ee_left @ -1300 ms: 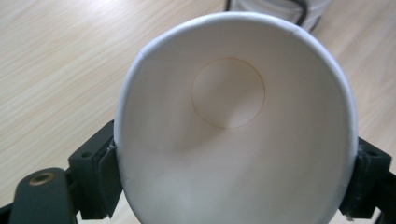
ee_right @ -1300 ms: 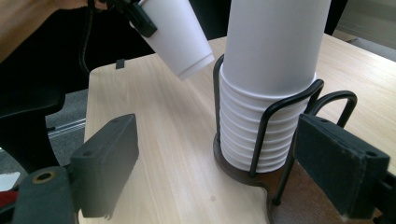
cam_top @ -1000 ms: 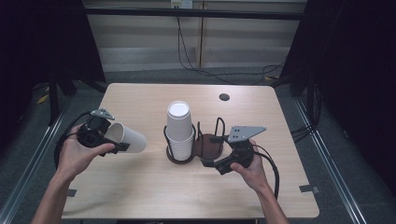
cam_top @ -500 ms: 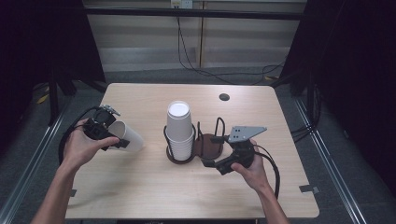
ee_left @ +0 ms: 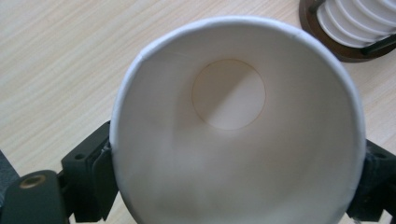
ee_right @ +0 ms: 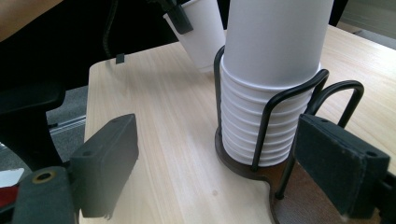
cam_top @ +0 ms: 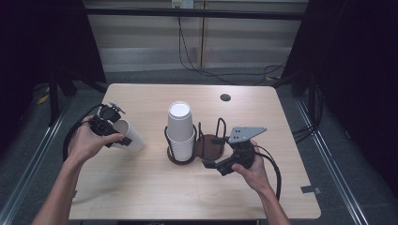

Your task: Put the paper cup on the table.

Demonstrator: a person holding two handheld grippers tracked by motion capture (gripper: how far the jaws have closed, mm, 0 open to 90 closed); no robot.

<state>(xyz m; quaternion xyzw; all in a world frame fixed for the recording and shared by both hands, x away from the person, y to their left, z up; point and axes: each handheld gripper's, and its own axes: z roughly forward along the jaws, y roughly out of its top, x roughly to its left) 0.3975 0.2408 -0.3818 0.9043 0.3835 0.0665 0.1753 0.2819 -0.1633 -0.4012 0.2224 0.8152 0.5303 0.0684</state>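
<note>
- Two grippers work over the table (cam_top: 141,197), one at each side.
- Left gripper (cam_top: 114,135): its jaws have just been opening, yet a white paper cup (cam_top: 127,136) sits between them, tilted, mouth toward the gripper's camera, base near the wood.
- Centre: a stack of cups (cam_top: 180,131) stands upside down in a wire holder (cam_top: 206,146).
- Right gripper (cam_top: 212,163): jaws wide apart, empty, at the holder's brown base.
</note>
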